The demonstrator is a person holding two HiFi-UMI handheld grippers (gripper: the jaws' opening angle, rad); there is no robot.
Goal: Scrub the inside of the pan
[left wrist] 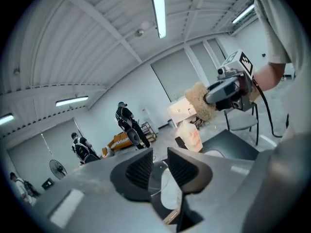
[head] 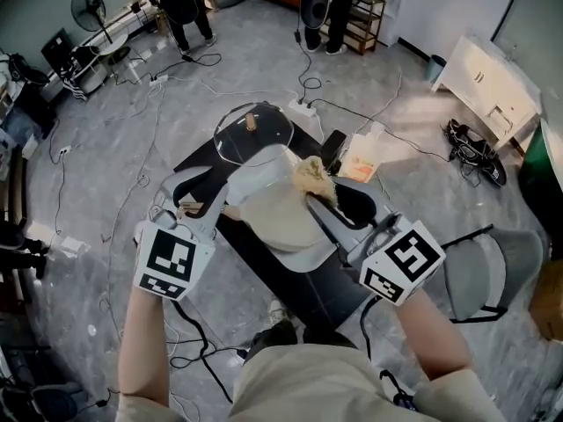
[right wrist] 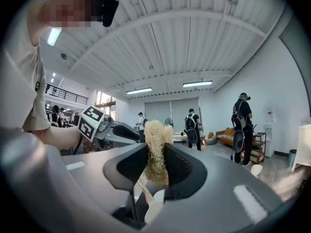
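Pan point(head: 274, 220) lies mid-frame in the head view on the dark surface point(head: 303, 293). It is probably rigid, fairly heavy and slick inside, so best steadied by its rim or handle. The left gripper point(left wrist: 159, 166) has its jaws slightly apart with nothing between them. The right gripper point(right wrist: 156, 165) has its jaws clamped on a soft, fibrous scrubber point(right wrist: 155, 140).

Rough fibrous scrubber point(right wrist: 155, 147), glossy clear lid point(head: 269, 141)

The scrubber point(head: 310, 176) is straw-coloured, the pan point(head: 273, 218) cream
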